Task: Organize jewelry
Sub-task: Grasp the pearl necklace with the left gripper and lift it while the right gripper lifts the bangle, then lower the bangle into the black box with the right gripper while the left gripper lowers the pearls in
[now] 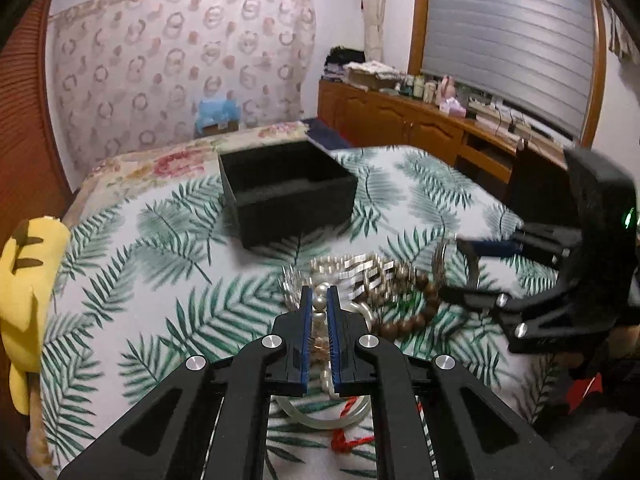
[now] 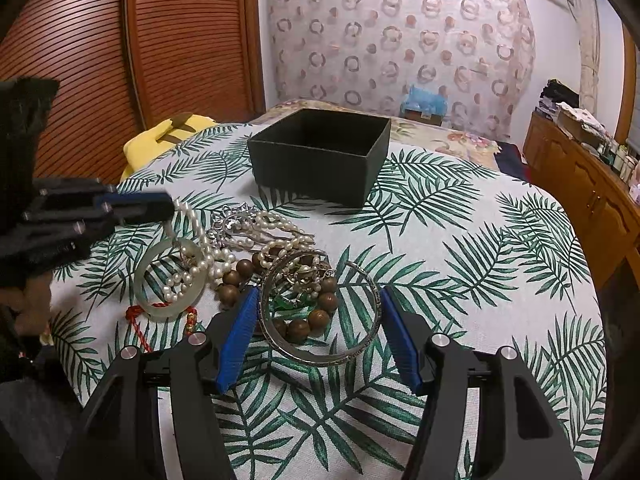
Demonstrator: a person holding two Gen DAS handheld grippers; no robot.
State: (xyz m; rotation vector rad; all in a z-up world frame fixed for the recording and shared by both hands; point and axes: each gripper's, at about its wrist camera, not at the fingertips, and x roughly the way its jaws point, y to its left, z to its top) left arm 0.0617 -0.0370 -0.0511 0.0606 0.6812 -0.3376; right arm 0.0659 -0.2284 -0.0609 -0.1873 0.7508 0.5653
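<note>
A black open box [image 1: 296,216] [image 2: 312,172] stands on the palm-leaf cloth behind a heap of jewelry. My left gripper [image 1: 319,292] [image 2: 168,204] is shut on a white pearl necklace [image 1: 320,312] [image 2: 200,264], and one strand hangs from it down to the pile. My right gripper [image 2: 318,292] [image 1: 454,268] has its blue pads against both sides of a silver bangle [image 2: 320,360] [image 1: 440,264]. That bangle lies over a brown wooden bead bracelet [image 2: 320,316] [image 1: 416,316]. A pale jade bangle [image 2: 160,308] [image 1: 320,422] with a red cord [image 2: 136,320] lies to the left.
A silver ornament [image 2: 232,220] and a green pendant [image 2: 288,302] sit in the pile. A yellow plush toy [image 1: 24,280] [image 2: 168,132] lies at the cloth's left edge. A wooden sideboard [image 1: 400,116] with clutter runs along the right. Bare cloth [image 2: 480,280] stretches right of the pile.
</note>
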